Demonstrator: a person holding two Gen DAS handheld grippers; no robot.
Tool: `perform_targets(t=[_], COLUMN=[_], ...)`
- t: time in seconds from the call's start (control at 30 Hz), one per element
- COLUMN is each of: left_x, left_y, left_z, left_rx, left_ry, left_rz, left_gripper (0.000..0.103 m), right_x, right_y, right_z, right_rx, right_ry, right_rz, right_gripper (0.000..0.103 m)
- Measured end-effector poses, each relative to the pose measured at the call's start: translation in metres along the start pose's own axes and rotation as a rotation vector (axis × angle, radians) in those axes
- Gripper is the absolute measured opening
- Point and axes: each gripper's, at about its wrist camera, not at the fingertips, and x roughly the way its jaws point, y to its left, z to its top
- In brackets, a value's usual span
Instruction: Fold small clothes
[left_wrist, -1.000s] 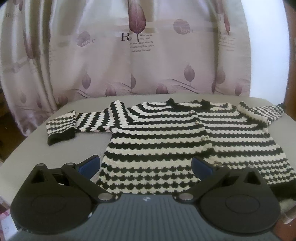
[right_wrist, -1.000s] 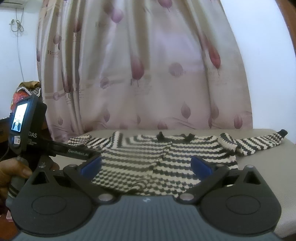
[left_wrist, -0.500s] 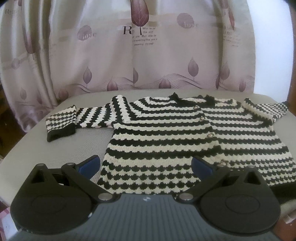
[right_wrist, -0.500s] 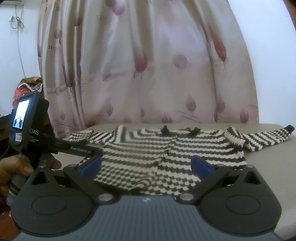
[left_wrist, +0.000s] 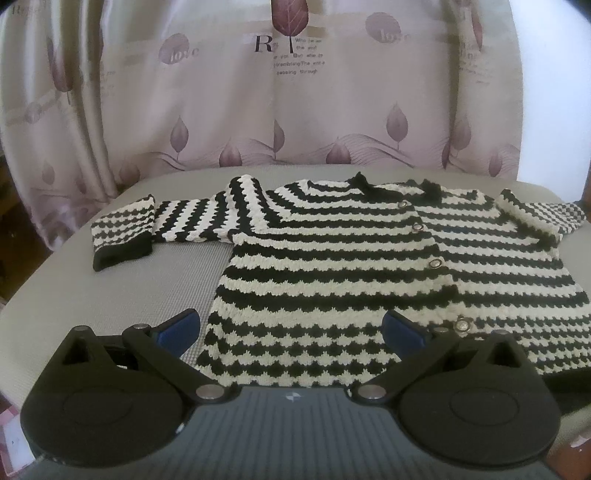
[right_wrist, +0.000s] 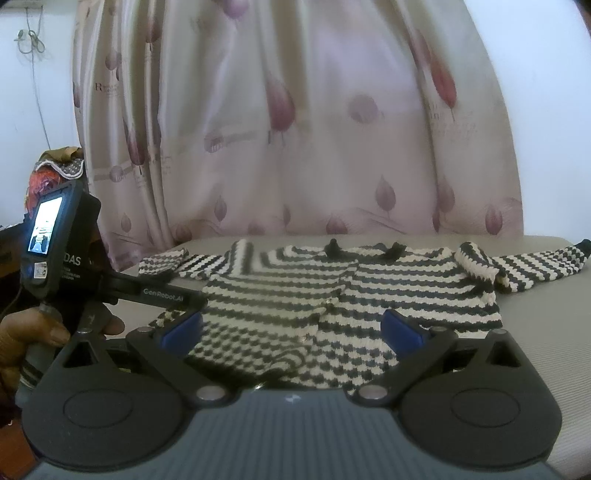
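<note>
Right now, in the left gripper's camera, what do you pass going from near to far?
left gripper → striped cardigan on the grey table → leaf-print curtain

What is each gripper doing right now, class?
Left gripper: open, holding nothing, above the striped cardigan hem.
Right gripper: open, holding nothing.

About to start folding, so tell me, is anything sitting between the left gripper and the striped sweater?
Nothing visible. The left gripper has open jaws just above the near hem of the striped sweater, which lies flat on the grey surface. Only bare surface and knit lie ahead.
</note>
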Motion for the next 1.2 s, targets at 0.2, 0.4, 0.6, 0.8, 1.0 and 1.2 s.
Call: perform_targets(t=[0.2,0.4,0.6,0.8,1.0,1.2], left_x=[0.010,0.029,0.059,0.111,0.157,0.180], left_y=[0.011,0.050,0.090,0.138,0.182,0.207], left_z=[0.000,-0.001,0.000,0.014,0.019,0.022], left_rx=[-0.013,0.040,0.283,0.458,0.542,0.571], left_ry=[0.002,-0.051,-0.173,-0.205,-0.126,-0.116], left_rz=[0.011,0.052,0.195,0.232,0.134,0.048], left_gripper=[0.103,0.103,0.096,0.081,0.076,0.072], right_x=[0.006,0.009,0.019,0.034,0.046,0.062], right_y=[0.000,0.000,-0.006,-0.010,-0.010,-0.009], right_z=[0.002,0.004,0.002,-0.002,-0.002,-0.003], right_rx=[0.002,-0.005,0.017,0.034,0.047,0.067], right_ry=[0.013,0.021,0.051,0.091,0.128,0.168], right_rz=[0.000,-0.006,-0.012,-0.019,-0.037,-0.036], right_gripper=[0.103,0.103,0.103,0.103,0.103,0.103])
